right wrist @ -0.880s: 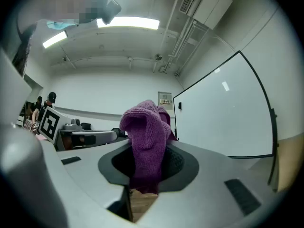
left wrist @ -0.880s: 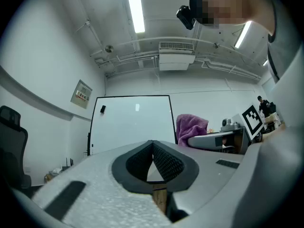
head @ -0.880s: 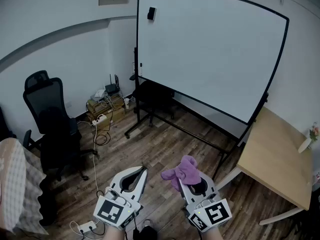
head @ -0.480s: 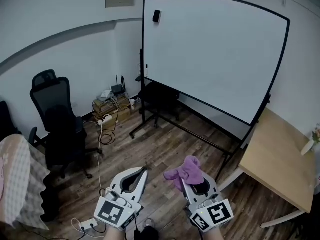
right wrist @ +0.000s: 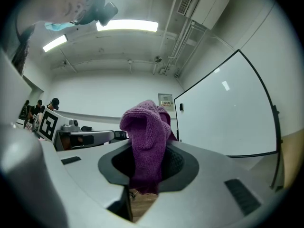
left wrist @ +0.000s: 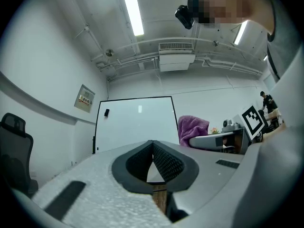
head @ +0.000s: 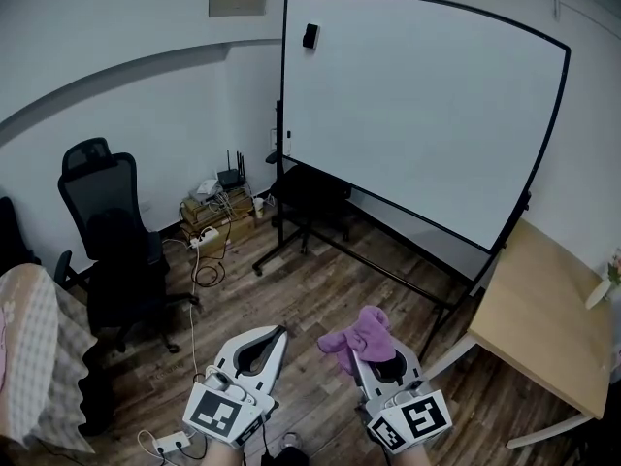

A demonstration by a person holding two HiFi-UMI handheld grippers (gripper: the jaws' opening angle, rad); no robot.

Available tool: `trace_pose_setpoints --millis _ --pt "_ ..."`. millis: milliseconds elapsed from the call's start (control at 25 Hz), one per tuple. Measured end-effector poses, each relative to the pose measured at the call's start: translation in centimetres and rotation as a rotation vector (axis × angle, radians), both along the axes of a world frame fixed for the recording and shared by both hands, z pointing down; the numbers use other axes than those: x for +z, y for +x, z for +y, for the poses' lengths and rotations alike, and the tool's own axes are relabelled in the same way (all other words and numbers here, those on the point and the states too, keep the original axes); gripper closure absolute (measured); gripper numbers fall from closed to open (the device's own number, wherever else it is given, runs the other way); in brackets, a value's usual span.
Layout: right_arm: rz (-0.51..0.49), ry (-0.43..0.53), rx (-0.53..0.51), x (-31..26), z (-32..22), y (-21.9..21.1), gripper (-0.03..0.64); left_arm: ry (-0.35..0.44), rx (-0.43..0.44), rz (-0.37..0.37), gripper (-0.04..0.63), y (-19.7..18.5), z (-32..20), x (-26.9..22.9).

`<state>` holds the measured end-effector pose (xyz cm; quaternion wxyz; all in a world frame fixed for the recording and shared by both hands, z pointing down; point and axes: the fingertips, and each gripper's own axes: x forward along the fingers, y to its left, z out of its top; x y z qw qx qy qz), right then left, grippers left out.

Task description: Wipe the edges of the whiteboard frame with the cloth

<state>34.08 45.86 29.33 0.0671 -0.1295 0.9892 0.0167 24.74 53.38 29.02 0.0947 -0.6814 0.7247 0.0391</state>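
Note:
A large whiteboard [head: 427, 105] with a thin black frame [head: 283, 76] stands on a wheeled stand across the room, well ahead of both grippers. My right gripper [head: 364, 349] is shut on a purple cloth [head: 357, 336], which bunches up above its jaws. In the right gripper view the cloth [right wrist: 147, 137] hangs between the pads, with the whiteboard [right wrist: 228, 118] to the right. My left gripper [head: 277, 333] is held low beside it, shut with nothing in it. The left gripper view shows the whiteboard [left wrist: 135, 122] straight ahead and the cloth [left wrist: 192, 127] at right.
A black office chair [head: 102, 231] stands at left. A router and cables [head: 218, 202] sit on boxes by the wall. A light wooden table [head: 543, 318] stands at right, next to the whiteboard's stand [head: 320, 246]. A small black object [head: 310, 35] is stuck near the board's top left corner.
The view has shifted a little, so the whiteboard sits further right and slightly nearer. Both grippers keep their pose, the right one still holding the cloth.

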Motion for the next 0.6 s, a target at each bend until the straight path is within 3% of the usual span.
trace_pose_setpoints --millis 600 --pt "-0.003 -0.011 0.045 -0.1 -3.6 -9.3 0.509 0.02 -0.01 -0.007 0.58 -10.3 -3.1 -1.1"
